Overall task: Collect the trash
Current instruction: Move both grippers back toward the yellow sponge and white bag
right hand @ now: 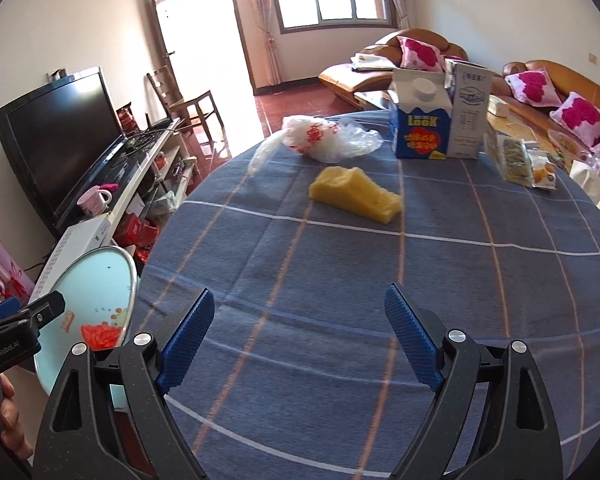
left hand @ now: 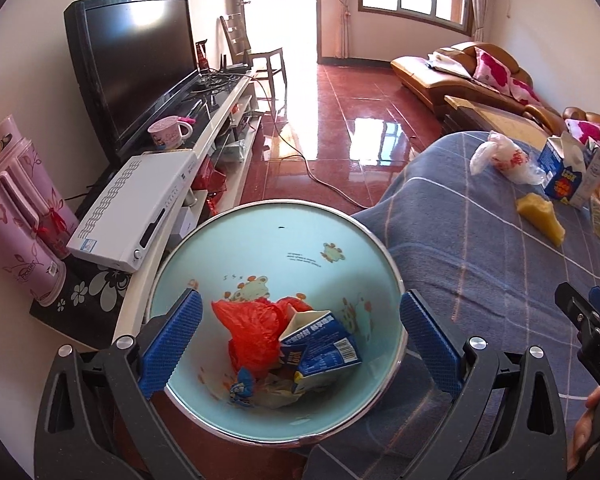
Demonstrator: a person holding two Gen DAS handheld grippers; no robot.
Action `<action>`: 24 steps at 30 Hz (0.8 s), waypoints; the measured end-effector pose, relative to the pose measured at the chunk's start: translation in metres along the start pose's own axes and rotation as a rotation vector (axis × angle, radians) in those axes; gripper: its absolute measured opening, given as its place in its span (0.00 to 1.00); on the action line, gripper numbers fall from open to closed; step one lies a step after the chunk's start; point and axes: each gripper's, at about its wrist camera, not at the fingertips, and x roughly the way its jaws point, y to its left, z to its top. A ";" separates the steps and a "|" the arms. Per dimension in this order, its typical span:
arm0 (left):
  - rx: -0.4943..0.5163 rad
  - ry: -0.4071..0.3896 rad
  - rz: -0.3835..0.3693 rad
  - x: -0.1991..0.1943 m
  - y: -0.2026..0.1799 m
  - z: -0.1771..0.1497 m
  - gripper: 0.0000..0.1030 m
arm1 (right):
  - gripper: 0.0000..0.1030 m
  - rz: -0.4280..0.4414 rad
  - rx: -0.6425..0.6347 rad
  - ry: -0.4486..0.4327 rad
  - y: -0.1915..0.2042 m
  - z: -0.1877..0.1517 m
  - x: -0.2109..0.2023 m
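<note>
Trash already sits in your pale blue bin (left hand: 276,248): a red plastic bag (left hand: 252,328), a crushed blue carton (left hand: 320,344) and smaller scraps at the bottom. Only your left wrist view looks down into it; the right wrist view catches just the rim, part of the inner wall and a patch of the red bag (right hand: 100,334).

Left gripper (left hand: 300,340): fingers spread wide, holding nothing, poised over the bin mouth, one blue pad (left hand: 172,344) at each side of the opening. The bin stands beside the worktop (left hand: 480,248), between it and the TV stand (left hand: 220,128).

Right gripper (right hand: 300,340): fingers spread wide, empty, above bare blue checked cloth on the worktop (right hand: 420,264).

Uncollected items, clearest in your right wrist view:
- yellow sponge wedge (right hand: 356,194), lying alone near the centre
- crumpled clear bag with red print (right hand: 324,138), beyond the sponge
- blue milk carton (right hand: 420,120), upright, with a white carton (right hand: 470,112) just beside it on the right
- snack packets (right hand: 520,160) near the right edge

The left wrist view shows the same sponge (left hand: 540,216), clear bag (left hand: 504,156) and blue carton (left hand: 564,172) only at its far right, distorted. It alone shows the white set-top box (left hand: 140,208) top-on and the pink flasks (left hand: 16,208). The television (right hand: 60,140) appears in both views.
</note>
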 end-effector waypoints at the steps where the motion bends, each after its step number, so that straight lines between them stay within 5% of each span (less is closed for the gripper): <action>1: 0.009 0.000 -0.010 0.000 -0.005 0.000 0.94 | 0.83 -0.015 0.014 0.001 -0.008 0.000 0.001; 14: 0.130 0.031 -0.114 0.012 -0.063 -0.002 0.94 | 0.83 -0.093 -0.025 0.008 -0.059 0.023 0.018; 24: 0.114 0.038 -0.099 0.023 -0.061 0.018 0.94 | 0.82 0.008 -0.197 0.070 -0.053 0.071 0.083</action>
